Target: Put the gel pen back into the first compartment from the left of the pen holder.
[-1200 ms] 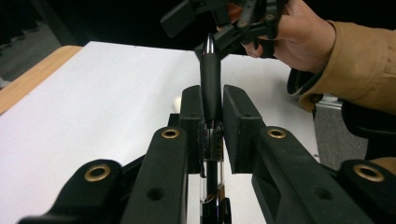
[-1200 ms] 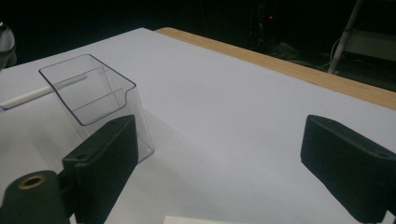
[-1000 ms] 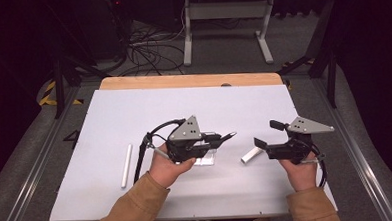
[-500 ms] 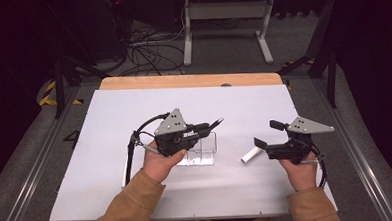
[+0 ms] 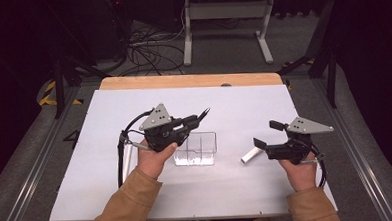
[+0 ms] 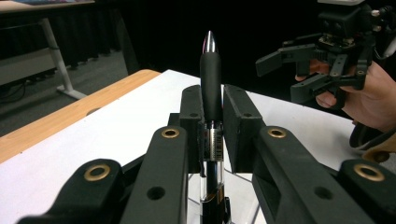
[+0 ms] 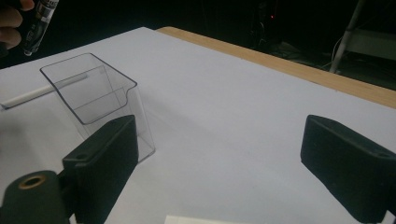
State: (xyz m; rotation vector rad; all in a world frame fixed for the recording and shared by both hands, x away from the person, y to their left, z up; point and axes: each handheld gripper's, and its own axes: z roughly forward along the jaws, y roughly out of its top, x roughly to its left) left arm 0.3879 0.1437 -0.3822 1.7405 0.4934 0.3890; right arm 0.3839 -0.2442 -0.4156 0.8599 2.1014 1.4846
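Observation:
My left gripper (image 5: 190, 122) is shut on a pen (image 5: 202, 113) with a black grip, a silver tip and a clear barrel. The pen (image 6: 211, 70) sticks out forward between the jaws of the left gripper (image 6: 212, 105). It hangs just above and left of a clear plastic holder (image 5: 196, 148) standing on the white board. My right gripper (image 5: 265, 134) stands open at the right, nothing between its fingers, next to a short white tube (image 5: 249, 155). The right gripper view looks past the open right gripper (image 7: 219, 154) to the clear holder (image 7: 95, 95).
A white stick (image 5: 127, 156) lies on the white board (image 5: 237, 194) left of my left hand. A wooden strip (image 5: 190, 81) edges the table's far side. Beyond it are cables and a metal stand on the floor.
My left gripper has moved left with the pen, off the clear holder, which now shows whole. The right gripper has kept still.

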